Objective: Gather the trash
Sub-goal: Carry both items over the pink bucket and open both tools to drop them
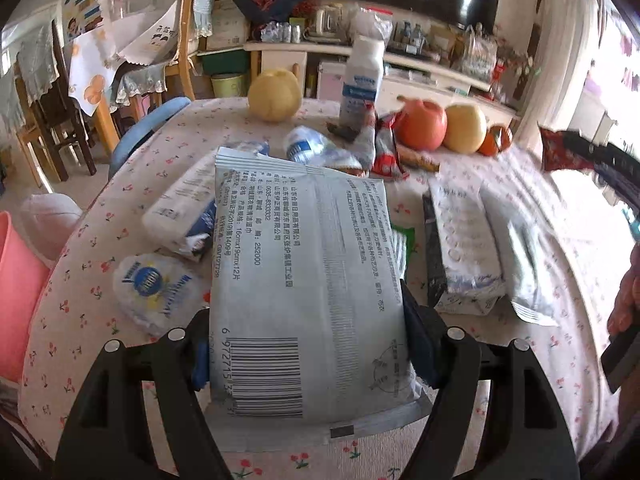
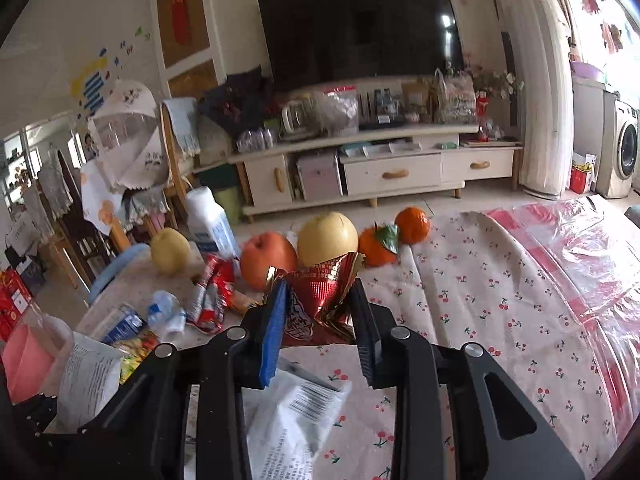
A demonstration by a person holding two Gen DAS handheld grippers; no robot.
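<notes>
The left gripper (image 1: 306,344) is clamped on a flat grey wipes packet (image 1: 308,276), held above the cherry-print desk (image 1: 80,320). The right gripper (image 2: 320,312) is clamped on a crumpled red foil wrapper (image 2: 320,292), lifted clear of the desk, with fruit (image 2: 326,238) and scattered trash beyond.

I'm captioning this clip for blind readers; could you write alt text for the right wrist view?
The right claw grips a crumpled red foil wrapper above a cherry-print tablecloth. Beyond it sit an apple, two pears, two oranges and scattered wrappers, with a TV on the far wall.
</notes>
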